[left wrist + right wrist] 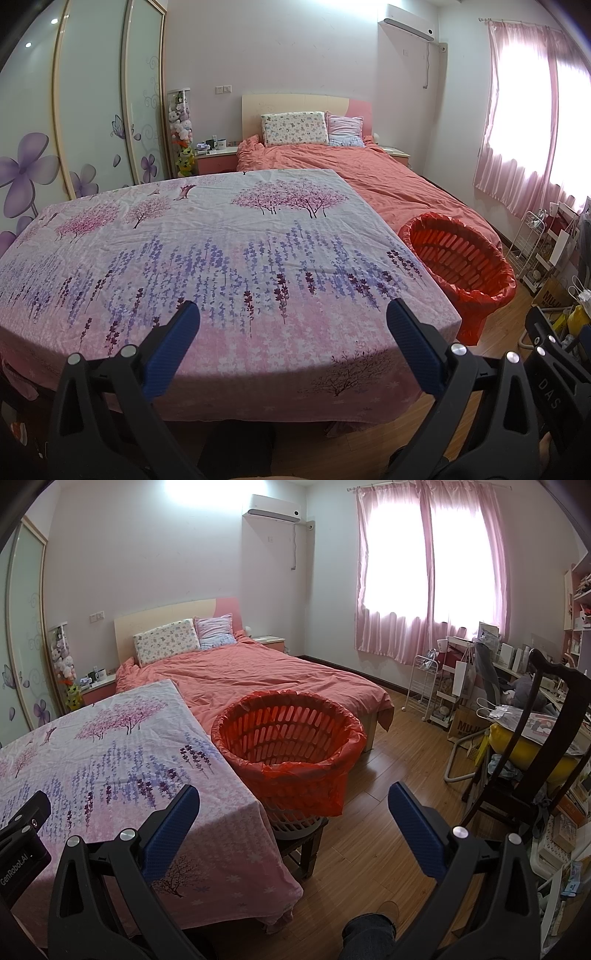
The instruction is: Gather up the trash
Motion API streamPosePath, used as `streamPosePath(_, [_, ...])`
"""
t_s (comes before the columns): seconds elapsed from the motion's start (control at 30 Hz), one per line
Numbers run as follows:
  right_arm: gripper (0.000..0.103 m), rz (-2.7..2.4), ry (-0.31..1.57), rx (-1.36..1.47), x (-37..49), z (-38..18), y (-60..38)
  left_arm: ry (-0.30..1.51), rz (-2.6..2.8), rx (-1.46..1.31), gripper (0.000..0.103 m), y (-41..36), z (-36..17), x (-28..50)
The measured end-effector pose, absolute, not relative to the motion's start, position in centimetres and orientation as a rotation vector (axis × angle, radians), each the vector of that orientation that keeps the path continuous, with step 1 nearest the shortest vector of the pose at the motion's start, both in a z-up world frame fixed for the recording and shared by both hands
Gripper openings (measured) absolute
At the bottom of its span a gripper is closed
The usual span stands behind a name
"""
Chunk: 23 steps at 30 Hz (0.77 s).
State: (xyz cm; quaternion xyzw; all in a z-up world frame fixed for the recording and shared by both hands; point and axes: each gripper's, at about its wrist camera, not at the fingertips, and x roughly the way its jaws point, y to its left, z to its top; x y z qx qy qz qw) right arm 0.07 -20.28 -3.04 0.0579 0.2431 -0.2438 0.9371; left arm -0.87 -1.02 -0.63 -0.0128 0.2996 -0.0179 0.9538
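Both grippers, left (291, 314) and right (293, 797), hang wide open and empty over the flowered table cloth (221, 236). The red-lined bin (288, 734) sits on a stool just beside the table's right edge. No trash shows, possibly out of frame, so scan before reaching and keep the fingers wide.

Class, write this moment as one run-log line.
left gripper: open, empty, over floral-cloth table | right gripper: open, empty | lined red basket: beside table, looks empty | trash: none visible

Each hand-held gripper (291, 317) (293, 797) has black frames, silver screws and blue textured fingers (173, 350).
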Motion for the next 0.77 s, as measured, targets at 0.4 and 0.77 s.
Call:
streamPosePath(0.4, [0.101,-0.497,0.496,0.119,0.02,-3.02,-20.23,0.609,-0.037,-0.025,0.099,-1.06,-0.59,-0.85])
streamPosePath(0.77, [0.101,-0.497,0.497,0.119,0.03,-3.00,-20.29,0.610,-0.036,-0.020,0.099,-1.00,-0.78,-1.00])
